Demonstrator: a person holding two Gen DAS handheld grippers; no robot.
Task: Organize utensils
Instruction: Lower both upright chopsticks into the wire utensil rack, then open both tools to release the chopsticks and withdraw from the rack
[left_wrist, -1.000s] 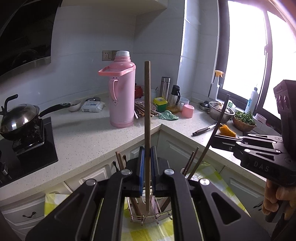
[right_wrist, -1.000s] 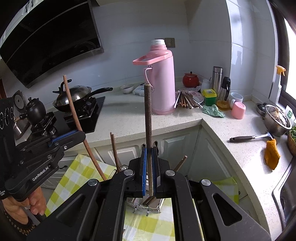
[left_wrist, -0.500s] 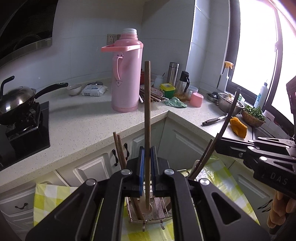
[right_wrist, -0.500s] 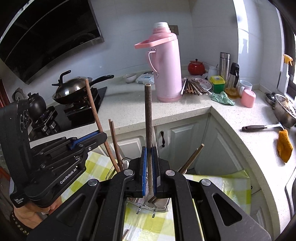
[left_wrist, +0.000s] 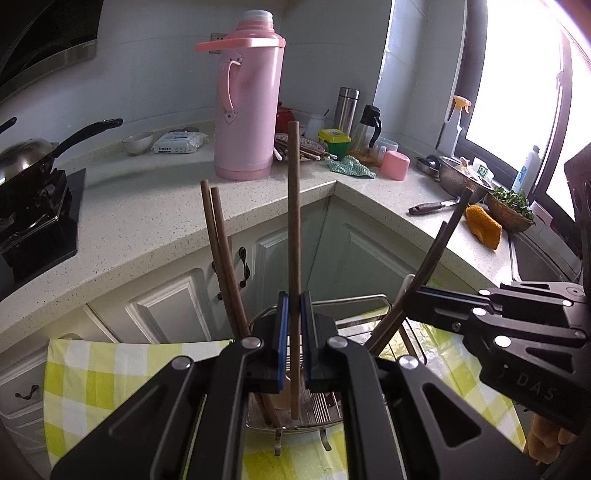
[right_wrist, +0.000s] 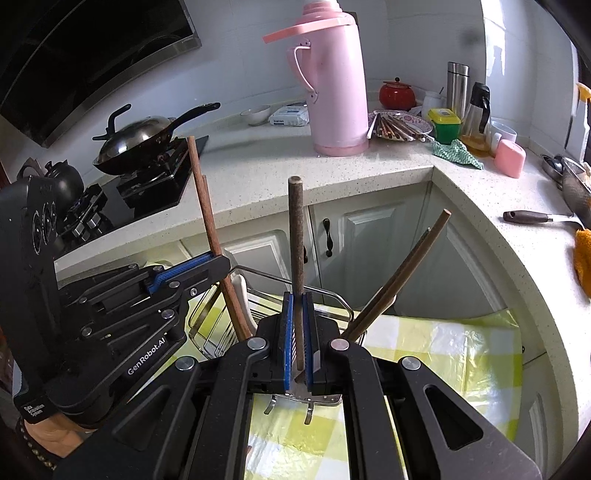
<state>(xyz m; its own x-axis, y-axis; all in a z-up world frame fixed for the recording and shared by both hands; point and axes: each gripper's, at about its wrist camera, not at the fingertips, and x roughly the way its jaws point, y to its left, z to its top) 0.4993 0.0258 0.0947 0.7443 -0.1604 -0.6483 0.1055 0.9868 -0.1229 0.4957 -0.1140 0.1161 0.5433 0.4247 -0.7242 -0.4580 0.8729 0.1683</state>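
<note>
Chopsticks are the matter here, one clamped in each gripper above a wire utensil rack (left_wrist: 369, 300) that stands on a yellow-checked cloth (left_wrist: 110, 376). The left gripper (left_wrist: 294, 332) has its blue-padded fingers (left_wrist: 282, 325) closed on a brown chopstick (left_wrist: 294, 221), held nearly upright, with its lower end down inside the rack. The right gripper (right_wrist: 298, 332) likewise has its fingers (right_wrist: 288, 332) closed on a darker chopstick (right_wrist: 296, 251), also close to upright, its lower tip just over the rack (right_wrist: 229, 317).

In the left wrist view the right gripper (left_wrist: 415, 301) shows at the right edge, its chopstick (left_wrist: 439, 247) slanting up towards the window. In the right wrist view the left gripper (right_wrist: 218, 262) shows at the left edge with its chopstick (right_wrist: 203, 206) leaning across the rack, and a hand (right_wrist: 55, 432) is below it.

Other chopsticks already stand in the rack: a leaning pair (left_wrist: 221, 258) at the left in the left wrist view, and a pair (right_wrist: 402, 273) slanting right in the right wrist view. Behind, on the counter (left_wrist: 155, 206), stand a pink thermos (left_wrist: 251, 107), a plate of loose chopsticks (right_wrist: 399, 127), a wok (right_wrist: 144, 144) on the stove and a pink cup (left_wrist: 395, 170).
</note>
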